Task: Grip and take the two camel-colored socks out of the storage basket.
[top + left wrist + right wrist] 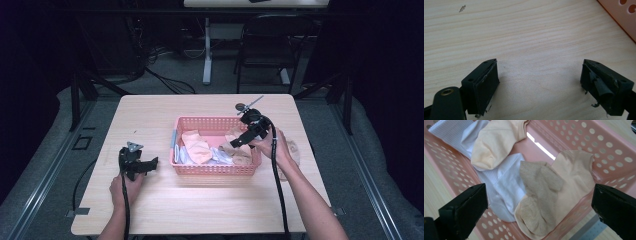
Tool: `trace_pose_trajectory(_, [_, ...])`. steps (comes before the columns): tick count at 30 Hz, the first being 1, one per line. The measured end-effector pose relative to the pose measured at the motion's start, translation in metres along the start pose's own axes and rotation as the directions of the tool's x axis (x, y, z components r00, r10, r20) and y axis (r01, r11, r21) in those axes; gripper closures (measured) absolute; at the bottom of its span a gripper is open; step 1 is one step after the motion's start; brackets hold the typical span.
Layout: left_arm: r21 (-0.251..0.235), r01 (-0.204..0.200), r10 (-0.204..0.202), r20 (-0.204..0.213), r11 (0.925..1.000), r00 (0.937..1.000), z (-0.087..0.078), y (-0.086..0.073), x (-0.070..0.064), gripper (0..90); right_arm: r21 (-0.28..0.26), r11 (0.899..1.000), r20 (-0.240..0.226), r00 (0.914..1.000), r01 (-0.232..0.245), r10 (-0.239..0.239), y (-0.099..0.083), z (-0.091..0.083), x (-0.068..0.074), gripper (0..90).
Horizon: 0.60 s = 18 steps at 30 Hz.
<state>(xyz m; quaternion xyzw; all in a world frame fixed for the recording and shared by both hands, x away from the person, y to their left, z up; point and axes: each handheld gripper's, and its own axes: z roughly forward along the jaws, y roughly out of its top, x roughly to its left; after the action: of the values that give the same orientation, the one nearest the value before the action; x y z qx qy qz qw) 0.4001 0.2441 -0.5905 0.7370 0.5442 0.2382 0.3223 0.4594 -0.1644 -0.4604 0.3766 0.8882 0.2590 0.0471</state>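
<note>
High view: pale wood-grain counter (pixel 200 205), rectangular, with dark floor, cables and a black chair (pixel 267 45) beyond its far edge. Item one: pink perforated plastic basket (pixel 216 170), set right of the counter's centre, round holes in its walls and sloping sides. Contents, seen closely in the right gripper view: a ribbed white sock (pixel 506 185) lying along the bottom; a peach sock (pixel 494 142) draped over its upper part; a beige knitted sock (pixel 539 187) folded over itself in front; a paler cream sock (pixel 576 170) against the far wall, partly under the beige one. Another light cloth piece (pixel 294 150) lies on the counter just beside the basket's right side, mostly hidden by the right hand. Right tool (pixel 246 136): held above the basket's right end, jaws spread wide on either side of the socks, gripping nothing. Left tool (pixel 144 166): low over bare counter to the left of the basket, well apart from it, jaws wide apart and empty; the basket's corner (pixel 624 15) shows at the edge of the left gripper view. Small dark fleck (pixel 462 8) on the wood.
</note>
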Motion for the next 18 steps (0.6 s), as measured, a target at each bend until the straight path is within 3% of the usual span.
trace_pose_trajectory(3, [0.000, 0.000, 0.000, 0.000, 1.0000, 1.0000, 0.000, 0.000, 0.000, 14.6, 0.011, 1.000, -0.009, 1.0000, 0.002, -0.002, 0.002, 0.007, 0.001, 1.2])
trace_pose_trajectory(10, [0.000, 0.000, 0.000, 0.000, 1.0000, 1.0000, 0.000, 0.000, 0.000, 14.6, 0.097, 0.994, -0.005, 0.9990, 0.044, -0.044, 0.003, 0.027, 0.004, 6.8])
trace_pose_trajectory(14, [0.000, 0.000, 0.000, 0.000, 1.0000, 1.0000, 0.000, 0.000, 0.000, 14.6, 0.137, 0.989, 0.016, 0.9982, 0.055, -0.057, 0.004, 0.036, 0.004, 12.5])
trace_pose_trajectory(16, [0.000, 0.000, 0.000, 0.000, 1.0000, 1.0000, 0.000, 0.000, 0.000, 14.6, 0.201, 0.977, 0.041, 0.9962, 0.067, -0.077, 0.006, 0.044, 0.005, 15.0])
trace_pose_trajectory(18, [0.000, 0.000, 0.000, 0.000, 1.0000, 1.0000, 0.000, 0.000, 0.000, 14.6, 0.215, 0.974, 0.048, 0.9957, 0.067, -0.079, 0.005, 0.047, 0.005, 15.9])
